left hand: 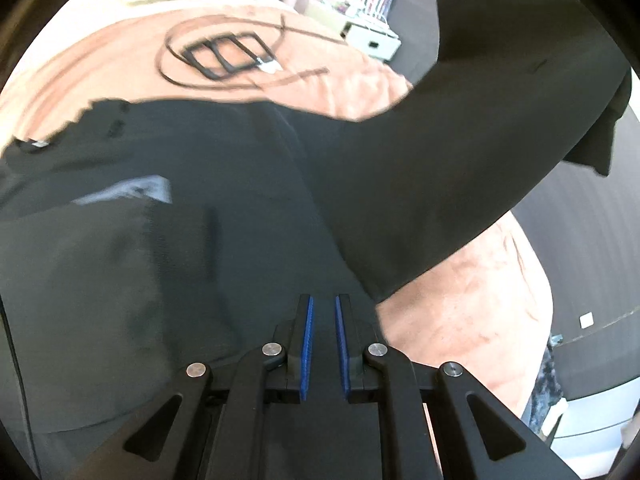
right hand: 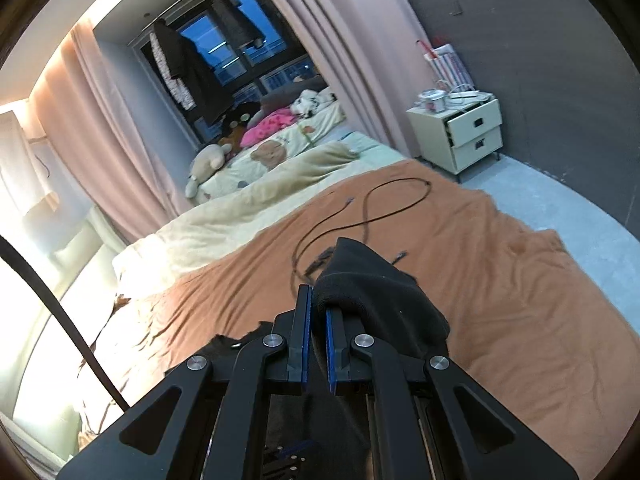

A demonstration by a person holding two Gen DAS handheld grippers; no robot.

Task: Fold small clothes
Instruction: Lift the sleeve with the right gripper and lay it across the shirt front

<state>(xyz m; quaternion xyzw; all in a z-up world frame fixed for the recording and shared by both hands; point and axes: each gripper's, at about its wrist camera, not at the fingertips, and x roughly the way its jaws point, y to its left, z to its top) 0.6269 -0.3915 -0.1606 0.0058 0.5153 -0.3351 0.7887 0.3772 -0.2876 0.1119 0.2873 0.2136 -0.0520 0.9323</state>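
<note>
Right wrist view: the right gripper [right hand: 318, 300] pinches the black knit garment [right hand: 372, 292], lifting its edge off the orange bedsheet [right hand: 500, 280], likely to fold it over. The left gripper [left hand: 322, 308] hovers above the cloth, fingers slightly parted and empty.

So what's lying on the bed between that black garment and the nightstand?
In the right wrist view, a dark cable loops on the orange blanket beyond the black garment; past the blanket's edge, bare grey floor reaches the nightstand.
</note>
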